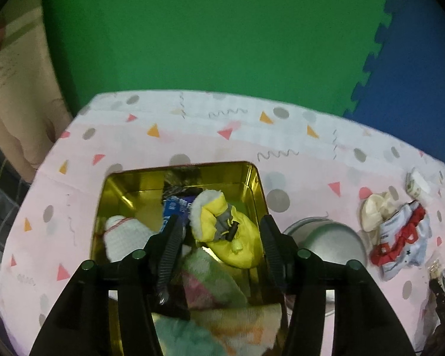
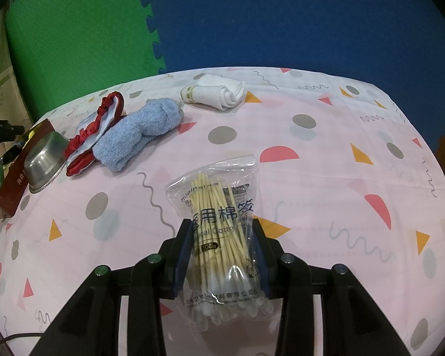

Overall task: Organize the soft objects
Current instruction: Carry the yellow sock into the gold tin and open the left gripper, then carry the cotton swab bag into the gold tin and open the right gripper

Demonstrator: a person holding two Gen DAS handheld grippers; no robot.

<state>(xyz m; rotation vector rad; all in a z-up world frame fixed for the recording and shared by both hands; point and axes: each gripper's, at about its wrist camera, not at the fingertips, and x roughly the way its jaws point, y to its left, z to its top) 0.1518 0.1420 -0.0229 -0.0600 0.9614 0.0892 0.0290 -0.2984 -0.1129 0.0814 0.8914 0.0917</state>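
Observation:
In the left wrist view my left gripper (image 1: 219,231) is open above a gold tin box (image 1: 253,184). The box holds a yellow fleece-lined bootie (image 1: 225,231), a white knit item (image 1: 124,237), a pastel fuzzy cloth (image 1: 210,279) and a blue packet (image 1: 175,207). The bootie lies between the fingers, with gaps on both sides. In the right wrist view my right gripper (image 2: 222,237) is shut on a clear bag of cotton swabs (image 2: 219,222), which rests on the pink tablecloth (image 2: 326,207). A blue rolled towel (image 2: 139,130), a red and white cloth (image 2: 89,127) and a white rolled towel (image 2: 219,90) lie further back.
A steel bowl (image 2: 44,157) lies upside down beside a dark red box (image 2: 14,184) at the left of the right wrist view. It also shows in the left wrist view (image 1: 326,243), next to a cream cloth (image 1: 376,207). Green and blue foam mats stand behind the table.

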